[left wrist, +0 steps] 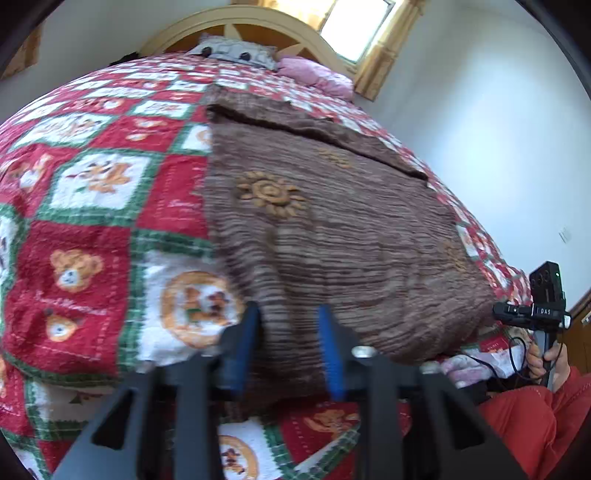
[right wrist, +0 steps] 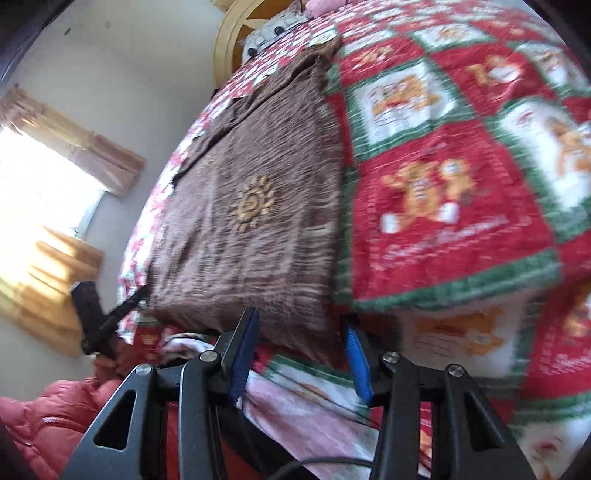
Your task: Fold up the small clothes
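Note:
A brown ribbed garment (left wrist: 332,229) with an embroidered sun (left wrist: 271,194) lies spread flat on the bed quilt (left wrist: 85,236). My left gripper (left wrist: 288,310) is at the garment's near edge, and bunched brown cloth fills the gap between its blue pads. In the right wrist view the same garment (right wrist: 258,206) runs away from my right gripper (right wrist: 300,317). That gripper's blue pads stand apart around the near right corner, with quilt showing in the gap below. The left gripper (right wrist: 110,314) shows at the garment's near left corner.
A red, green and white teddy-bear quilt (right wrist: 461,206) covers the whole bed. Pillows (left wrist: 236,53) and a curved headboard (left wrist: 258,22) are at the far end. There is a curtained window (right wrist: 44,177) on the wall. A hand in a red padded sleeve (left wrist: 546,402) holds the right gripper's body (left wrist: 546,295).

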Demonstrator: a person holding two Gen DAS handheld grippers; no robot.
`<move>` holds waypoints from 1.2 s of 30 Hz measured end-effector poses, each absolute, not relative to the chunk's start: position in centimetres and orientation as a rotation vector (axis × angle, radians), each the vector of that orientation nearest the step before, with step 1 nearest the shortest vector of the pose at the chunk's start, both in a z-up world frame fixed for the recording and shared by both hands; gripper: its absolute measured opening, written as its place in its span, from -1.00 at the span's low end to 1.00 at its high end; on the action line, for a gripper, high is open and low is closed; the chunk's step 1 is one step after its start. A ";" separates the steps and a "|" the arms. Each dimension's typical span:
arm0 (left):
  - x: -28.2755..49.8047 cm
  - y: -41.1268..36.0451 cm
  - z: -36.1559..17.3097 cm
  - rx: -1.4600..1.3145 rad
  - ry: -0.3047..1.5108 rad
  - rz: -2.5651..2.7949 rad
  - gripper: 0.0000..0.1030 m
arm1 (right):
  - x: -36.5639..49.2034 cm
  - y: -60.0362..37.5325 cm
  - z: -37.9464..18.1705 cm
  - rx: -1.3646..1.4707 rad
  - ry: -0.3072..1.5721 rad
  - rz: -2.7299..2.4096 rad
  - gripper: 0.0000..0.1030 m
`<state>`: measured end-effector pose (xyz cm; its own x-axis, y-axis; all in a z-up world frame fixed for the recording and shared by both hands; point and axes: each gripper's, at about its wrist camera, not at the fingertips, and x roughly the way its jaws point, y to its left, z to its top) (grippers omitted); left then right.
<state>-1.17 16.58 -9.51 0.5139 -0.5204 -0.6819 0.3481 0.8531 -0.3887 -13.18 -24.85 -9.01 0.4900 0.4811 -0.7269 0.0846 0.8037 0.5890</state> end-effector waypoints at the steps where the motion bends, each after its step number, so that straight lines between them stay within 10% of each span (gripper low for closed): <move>1: -1.0 16.9 -9.6 -0.223 0.900 -0.516 -0.76 | -13.1 -24.8 -9.1 0.605 1.054 0.247 -0.38; 6: -0.4 17.5 -9.4 -0.300 0.960 -0.559 -0.82 | -13.6 -24.9 -8.8 0.656 1.071 0.309 -0.89; 18: 6.4 16.3 -2.9 -0.425 0.938 -0.640 -0.83 | -5.8 -27.9 -0.5 0.788 0.868 0.401 -0.89; 28: 20.4 14.0 -4.5 -0.301 0.994 -0.364 -0.76 | 6.6 -31.5 -4.6 0.851 0.847 0.181 -0.88; 31: 21.2 15.8 -4.6 -0.315 1.016 -0.390 -0.47 | 8.0 -31.5 -6.0 0.824 0.890 0.154 -0.87; 33: 21.1 17.0 -3.6 -0.292 0.984 -0.412 0.06 | 8.0 -31.9 -6.2 0.844 0.870 0.182 -0.82; 36: 19.7 18.5 -1.6 -0.137 0.865 -0.411 0.26 | 6.9 -32.1 -5.0 0.799 0.802 0.202 -0.07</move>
<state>19.72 18.54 -1.56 0.5758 -0.4042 -0.7107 0.2950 0.9134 -0.2805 6.95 -32.06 -4.98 0.6940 0.4467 -0.5647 0.1266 0.6963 0.7065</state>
